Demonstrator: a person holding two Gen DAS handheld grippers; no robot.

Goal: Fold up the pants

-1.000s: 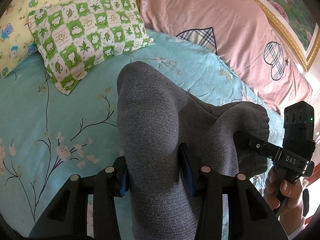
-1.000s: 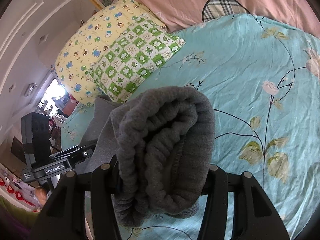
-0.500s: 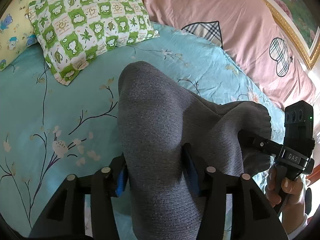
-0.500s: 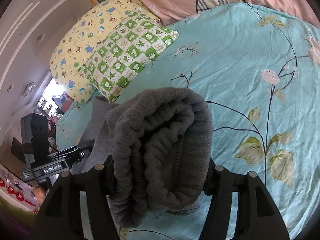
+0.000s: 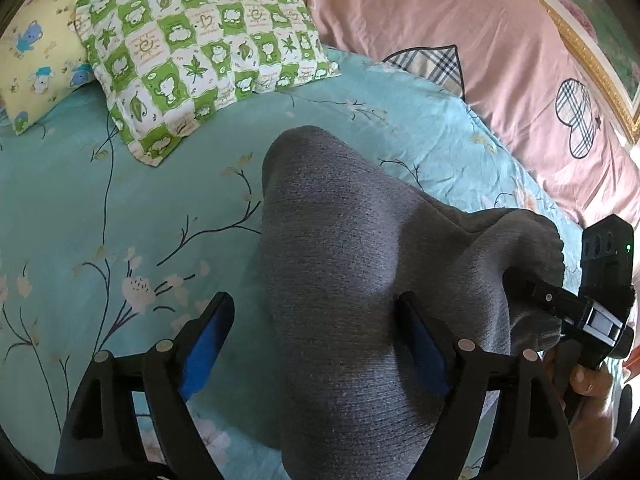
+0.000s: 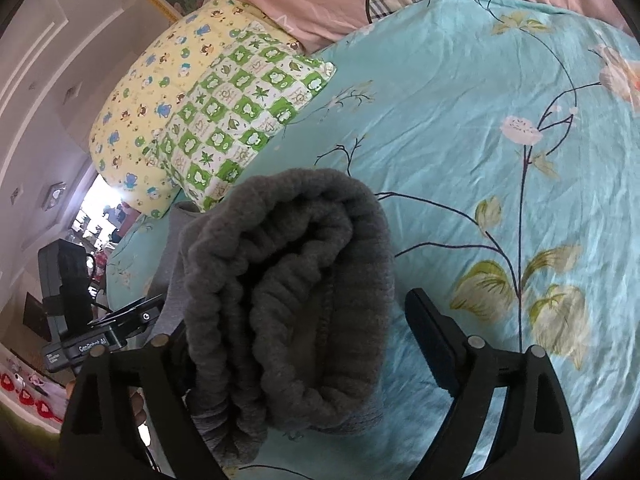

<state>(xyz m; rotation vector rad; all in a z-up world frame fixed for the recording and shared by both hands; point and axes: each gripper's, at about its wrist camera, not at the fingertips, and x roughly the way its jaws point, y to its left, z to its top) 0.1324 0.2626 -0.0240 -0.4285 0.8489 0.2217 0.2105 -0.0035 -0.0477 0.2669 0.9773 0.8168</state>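
The bed sheet [image 5: 120, 208], turquoise with a floral print, is bordered along its far edge by a pink quilt [image 5: 460, 20], and 2 pillows are seen at its far left corner: a yellow pillow [image 6: 156, 80] with a green checked pillow [image 5: 200, 60] laid partly over it. The folded grey pants [image 5: 352, 280] are laid on the sheet toward its near edge, the bunched waistband end [image 6: 288, 280] turned toward the right wrist camera. The left gripper [image 5: 316, 320] and right gripper [image 6: 300, 320] have just been opened wide, the pants are released between their jaws, and a hand [image 5: 588, 380] is seen on the right gripper's handle.
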